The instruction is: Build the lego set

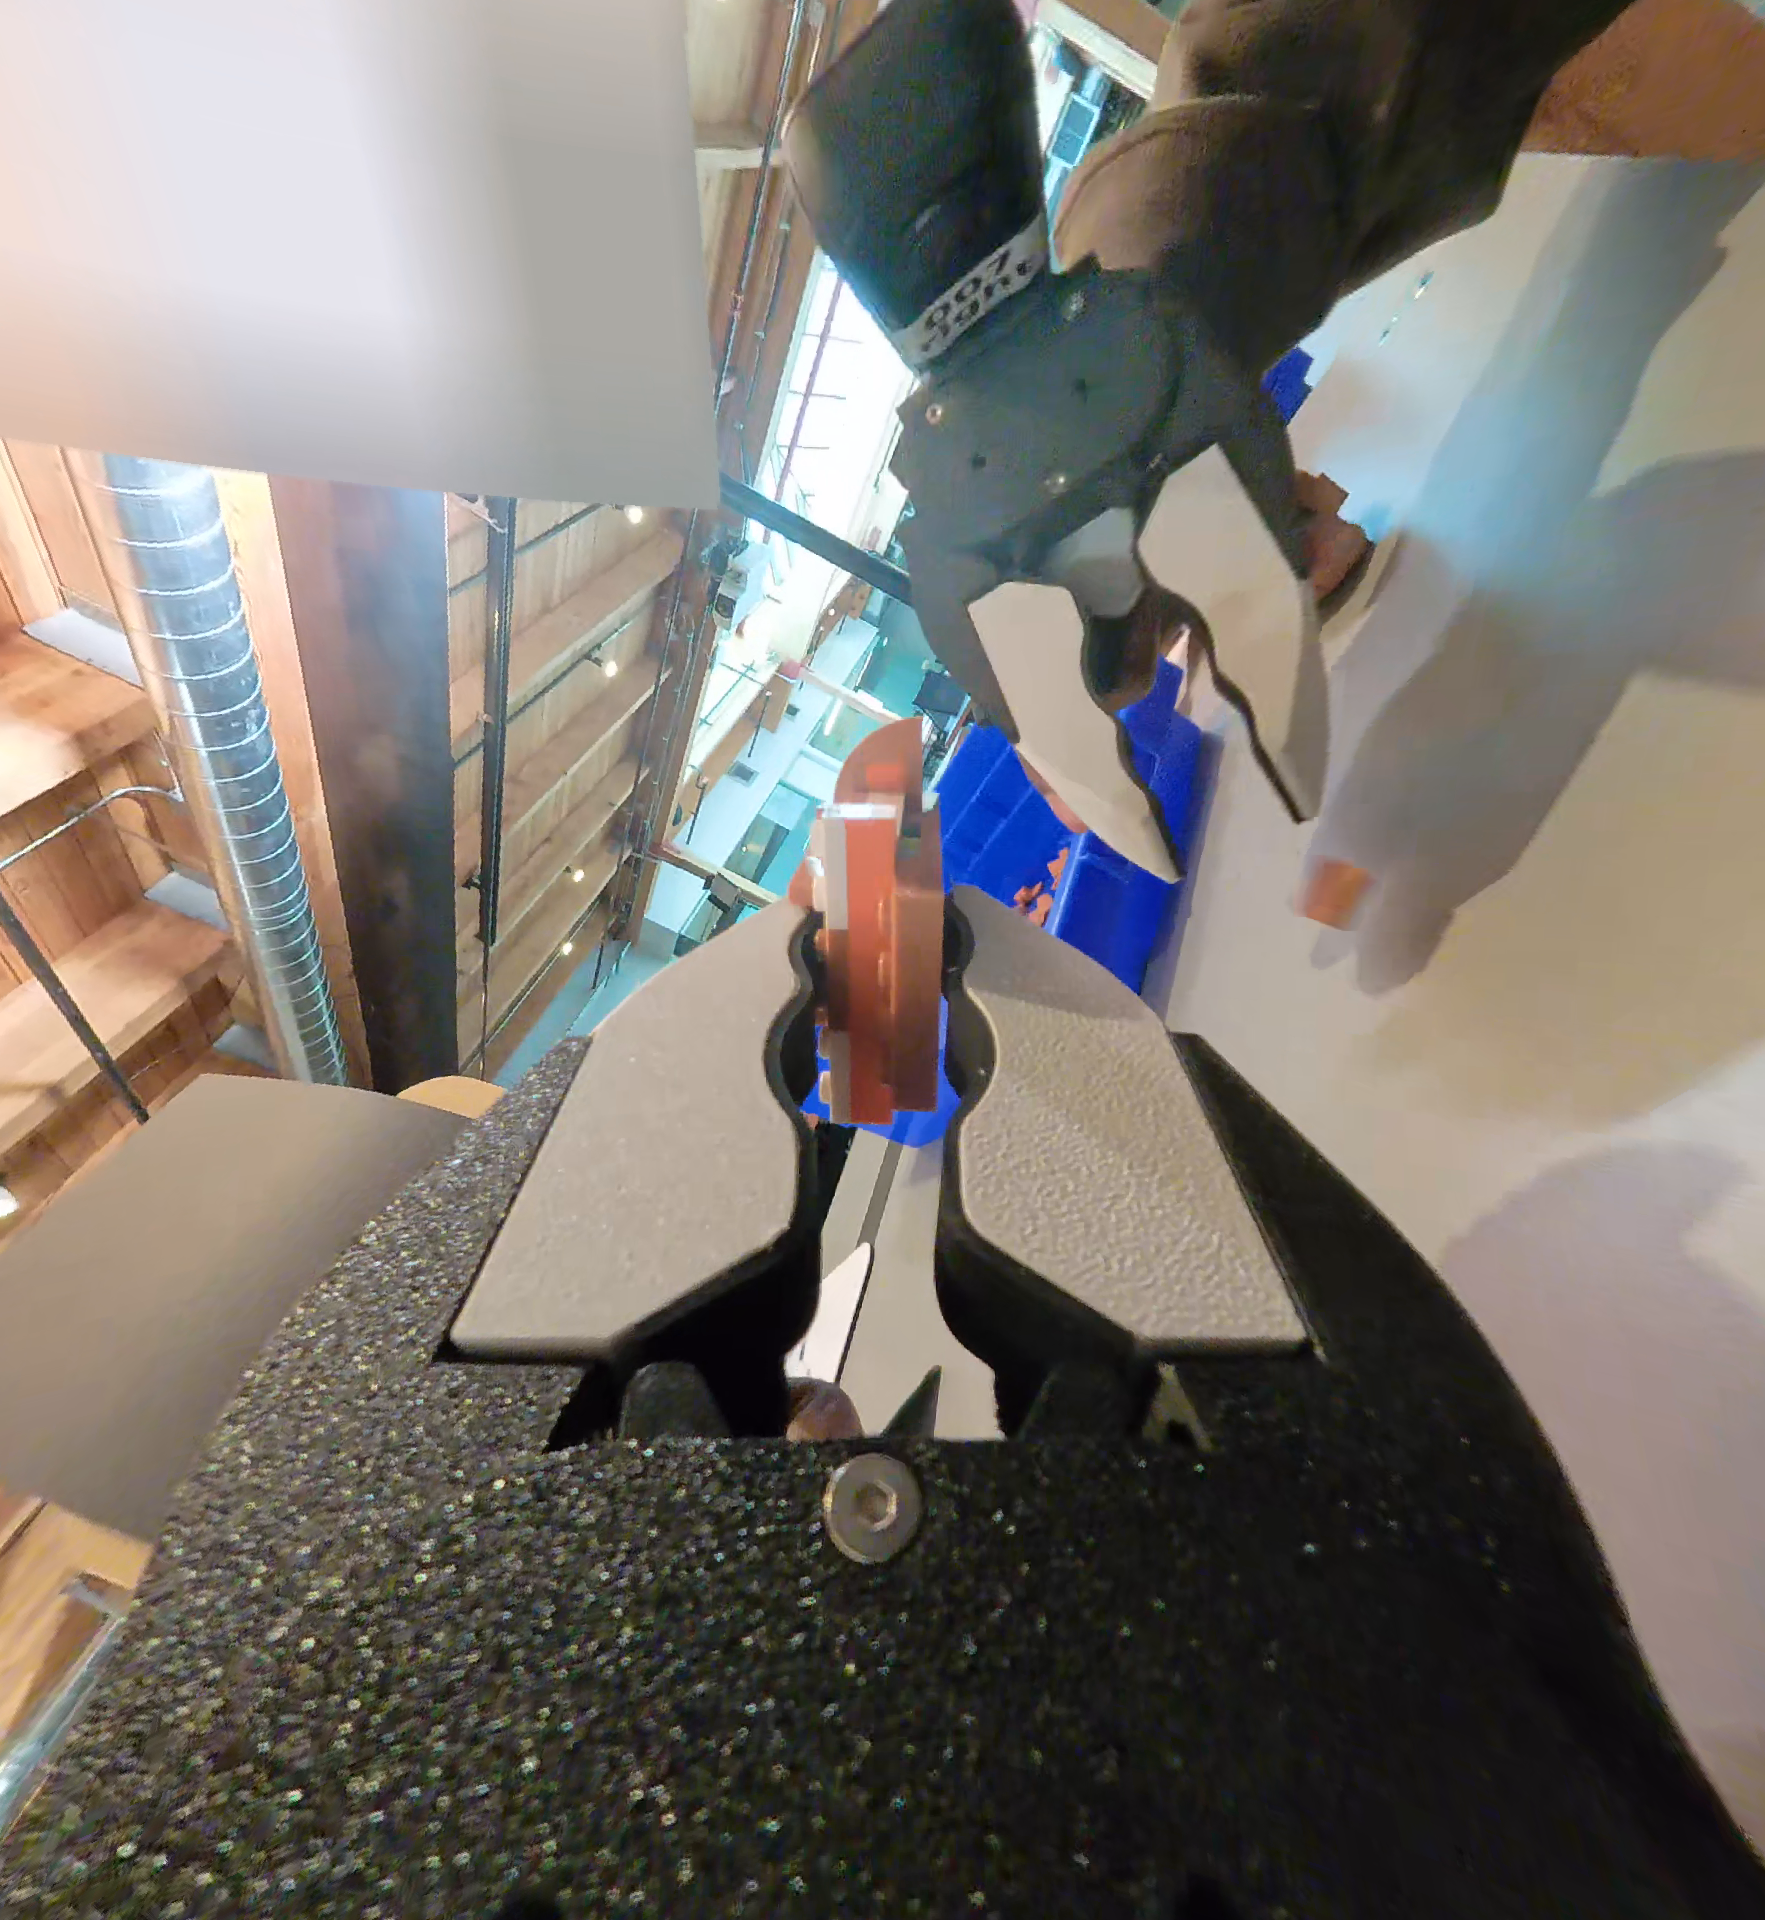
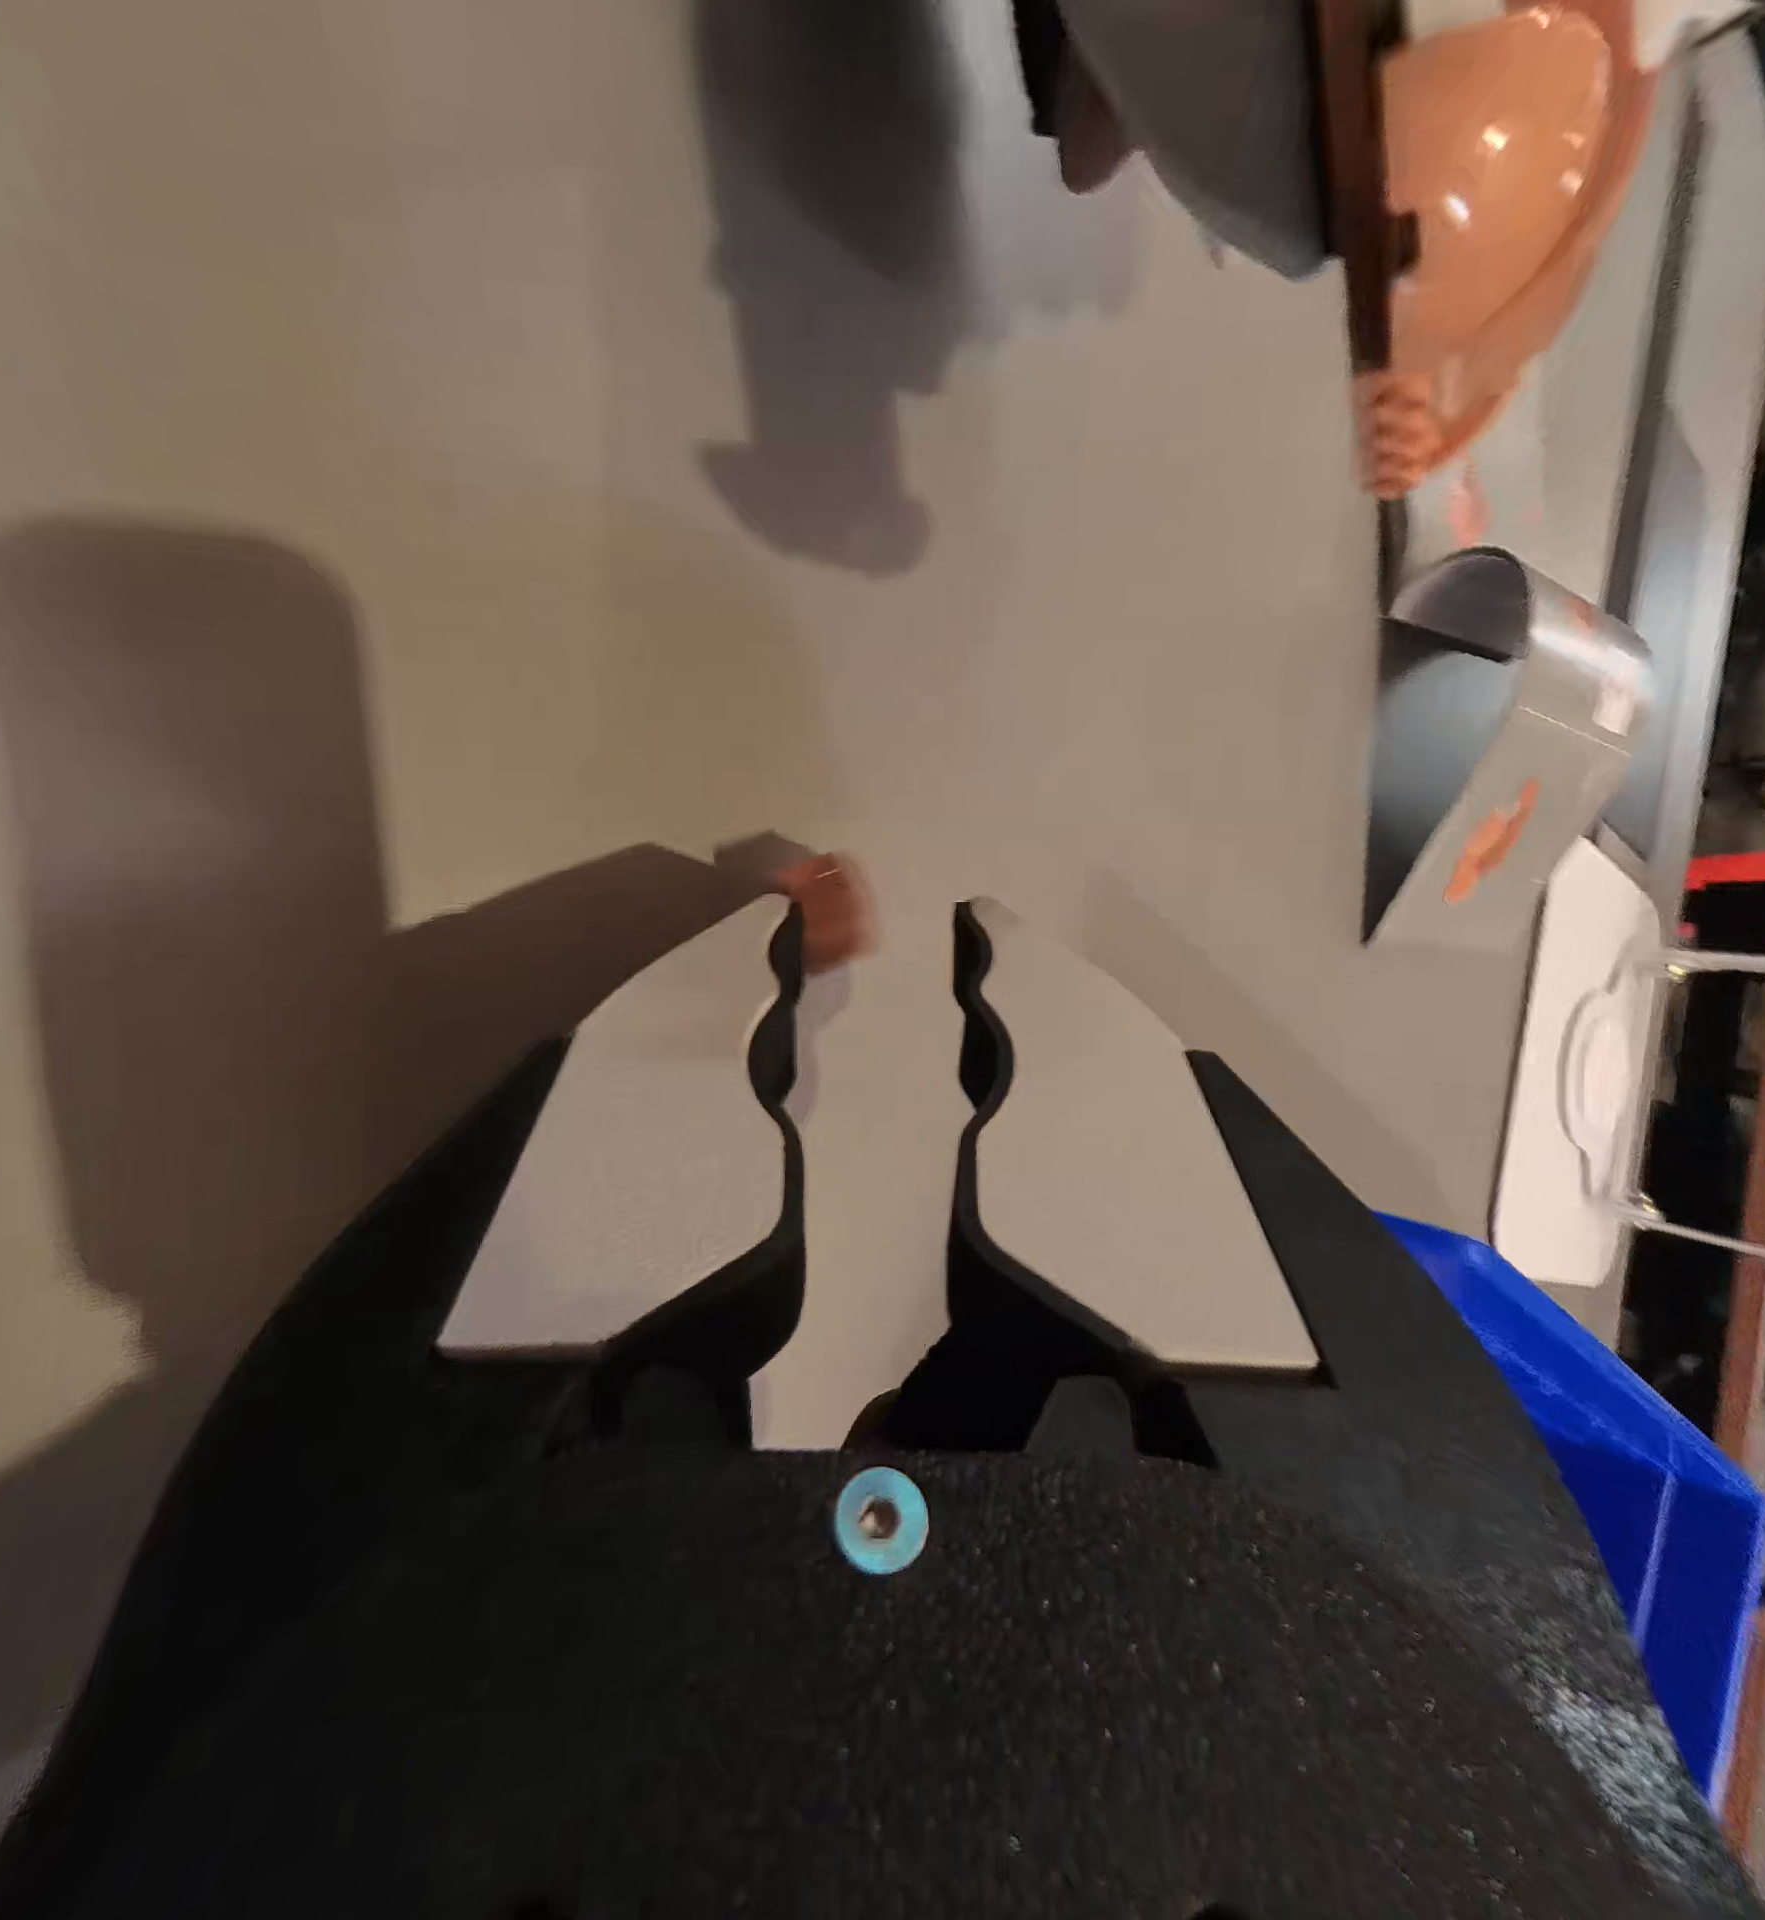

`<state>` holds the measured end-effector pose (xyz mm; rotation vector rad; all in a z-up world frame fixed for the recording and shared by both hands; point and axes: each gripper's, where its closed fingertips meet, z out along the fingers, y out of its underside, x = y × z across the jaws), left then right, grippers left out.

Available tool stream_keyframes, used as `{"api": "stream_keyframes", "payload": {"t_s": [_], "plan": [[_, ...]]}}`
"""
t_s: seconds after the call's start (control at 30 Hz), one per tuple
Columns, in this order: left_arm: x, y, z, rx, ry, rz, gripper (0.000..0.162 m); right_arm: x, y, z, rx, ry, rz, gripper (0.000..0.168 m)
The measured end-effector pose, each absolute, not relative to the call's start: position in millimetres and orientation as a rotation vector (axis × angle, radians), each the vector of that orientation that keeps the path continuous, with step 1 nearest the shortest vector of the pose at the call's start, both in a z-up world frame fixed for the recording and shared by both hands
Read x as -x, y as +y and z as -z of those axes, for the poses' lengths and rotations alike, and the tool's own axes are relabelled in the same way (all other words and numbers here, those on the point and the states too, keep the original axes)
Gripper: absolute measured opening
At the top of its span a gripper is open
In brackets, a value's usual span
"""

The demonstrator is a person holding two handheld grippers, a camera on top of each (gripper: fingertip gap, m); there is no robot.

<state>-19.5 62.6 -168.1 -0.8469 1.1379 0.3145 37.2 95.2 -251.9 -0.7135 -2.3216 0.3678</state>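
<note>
My left gripper (image 1: 876, 935) is shut on a brown and orange lego assembly (image 1: 873, 966) and holds it upright, off the white table (image 1: 1480, 1039). My right gripper (image 1: 1233, 834) hangs open over the table beyond it. A small orange brick (image 1: 1333, 894) lies on the table just past the right gripper's tips. In the right wrist view my right gripper (image 2: 878, 914) is open and empty, and the blurred small orange brick (image 2: 828, 914) lies on the table (image 2: 545, 416) beside its left fingertip. The left gripper with the assembly (image 2: 1371, 239) shows at the top.
Blue bins (image 1: 1075, 831) with orange pieces stand at the table's far edge. In the right wrist view a blue bin (image 2: 1584, 1455) is at the lower right. A peach-coloured bowl-like thing (image 2: 1480, 208), a grey scoop-shaped container (image 2: 1522, 707) and a white lidded box (image 2: 1584, 1091) sit along the right. Spacing between my two grippers at the tips: around 11 cm.
</note>
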Motion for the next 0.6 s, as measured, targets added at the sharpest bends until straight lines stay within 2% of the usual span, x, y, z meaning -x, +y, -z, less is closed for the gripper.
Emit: {"api": "stream_keyframes", "payload": {"t_s": [0.07, 0.17, 0.33, 0.5, 0.6], "plan": [[20.7, 63.6, 168.2, 0.852, 1.136, -0.322, 0.02, -38.8, 91.6, 249.2, 0.751, -2.323, -0.433, 0.034], [23.6, 65.9, 167.4, 0.867, 1.122, -0.319, 0.02, -42.5, 93.1, 244.6, 0.933, -2.274, -0.517, 0.036], [26.1, 69.4, 168.7, 0.893, 1.111, -0.307, 0.02, -59.2, 85.6, 257.1, 1.344, -2.195, -0.62, 0.028], [25.0, 70.8, 171.2, 0.905, 1.112, -0.296, 0.02, -64.1, 104.4, 278.1, 1.362, -2.222, -0.407, 0.024], [25.1, 71.3, 172.6, 0.911, 1.116, -0.306, 0.02, -57.7, 96.9, 289.9, 1.457, -2.263, -0.493, 0.026]]}}
